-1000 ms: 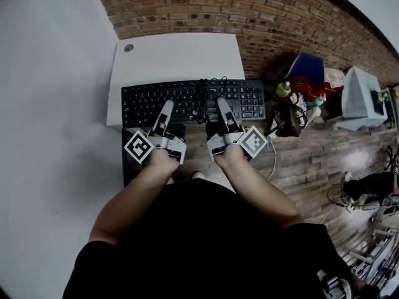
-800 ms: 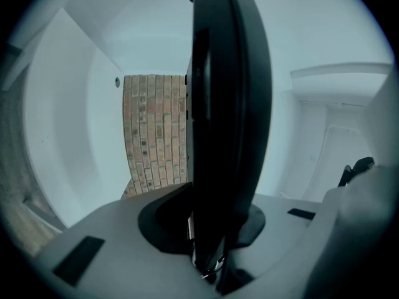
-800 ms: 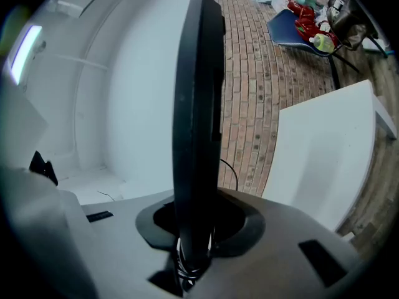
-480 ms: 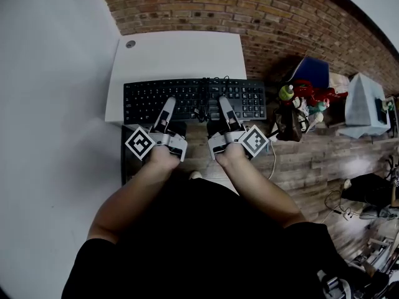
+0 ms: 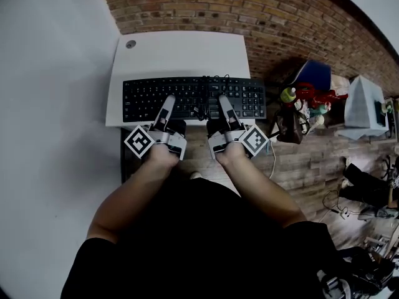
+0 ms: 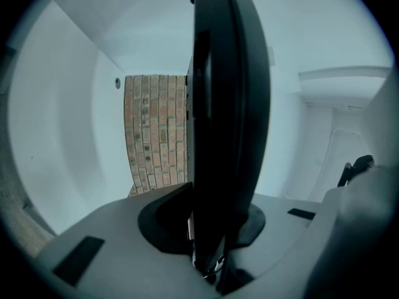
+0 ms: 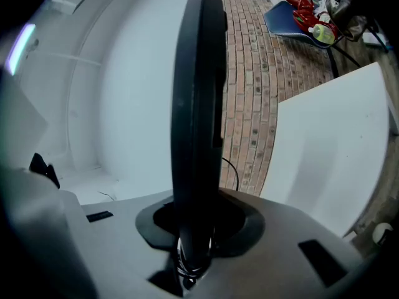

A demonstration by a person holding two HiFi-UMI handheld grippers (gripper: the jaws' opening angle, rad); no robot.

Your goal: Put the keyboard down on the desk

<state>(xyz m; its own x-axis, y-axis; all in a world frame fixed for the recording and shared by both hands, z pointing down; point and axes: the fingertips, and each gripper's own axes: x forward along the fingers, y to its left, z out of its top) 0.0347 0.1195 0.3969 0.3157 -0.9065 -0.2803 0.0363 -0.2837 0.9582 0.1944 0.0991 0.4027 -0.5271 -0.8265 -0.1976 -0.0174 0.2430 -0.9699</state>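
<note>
A black keyboard [image 5: 193,97] hangs flat over the front part of the white desk [image 5: 181,53], keys up. My left gripper [image 5: 168,102] is shut on its near edge, left of the middle. My right gripper [image 5: 222,101] is shut on the same edge, right of the middle. In the left gripper view the keyboard [image 6: 227,104] shows edge-on as a dark slab clamped between the jaws. The right gripper view shows the keyboard [image 7: 196,98] the same way, with the desk [image 7: 330,148] off to one side of it. Its cable [image 5: 202,109] is bunched between the two grippers.
The desk has a round cable hole [image 5: 130,43] at its far left corner. A white wall runs along the left. To the right on the brick-patterned floor lie a heap of coloured things [image 5: 305,98] and a white box [image 5: 365,104].
Both grippers have carried the keyboard a little farther away from me, over the desk. Both grips look the same as before.
</note>
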